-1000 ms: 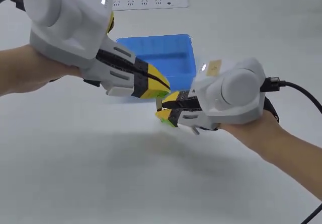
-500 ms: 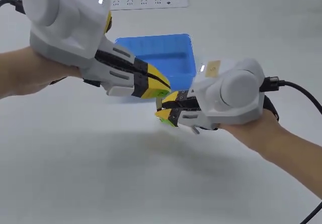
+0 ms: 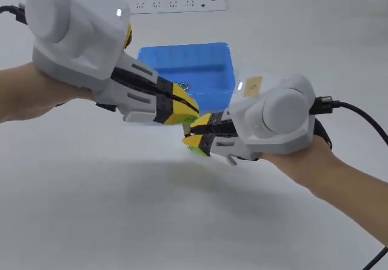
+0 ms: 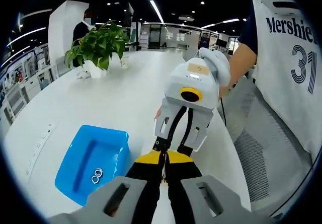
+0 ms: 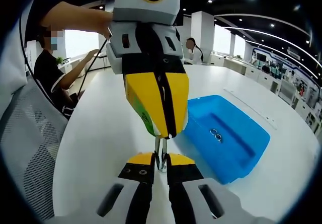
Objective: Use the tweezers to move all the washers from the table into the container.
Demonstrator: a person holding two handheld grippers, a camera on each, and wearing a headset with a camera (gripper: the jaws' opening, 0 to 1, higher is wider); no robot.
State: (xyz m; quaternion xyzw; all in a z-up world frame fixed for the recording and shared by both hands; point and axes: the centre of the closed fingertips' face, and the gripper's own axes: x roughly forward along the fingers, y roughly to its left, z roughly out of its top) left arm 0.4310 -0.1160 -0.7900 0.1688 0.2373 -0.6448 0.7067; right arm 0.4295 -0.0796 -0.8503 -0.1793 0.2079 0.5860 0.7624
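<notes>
Head view: our white-and-yellow left gripper [image 3: 189, 109] and right gripper [image 3: 189, 139] meet tip to tip beside the blue plastic container [image 3: 209, 54] | left gripper view: jaws pressed together; two small metal washers [image 4: 96, 175] lie inside the container | right gripper view: slim steel tweezers [image 5: 160, 153] run in line with both grippers, each clamping one end.

Hidden: most of tweezers [image 5: 161, 156] inside tongs of left gripper [image 3: 193, 109] and right gripper [image 3: 189, 139]; container [image 3: 209, 60] near-left corner behind left gripper.
</notes>
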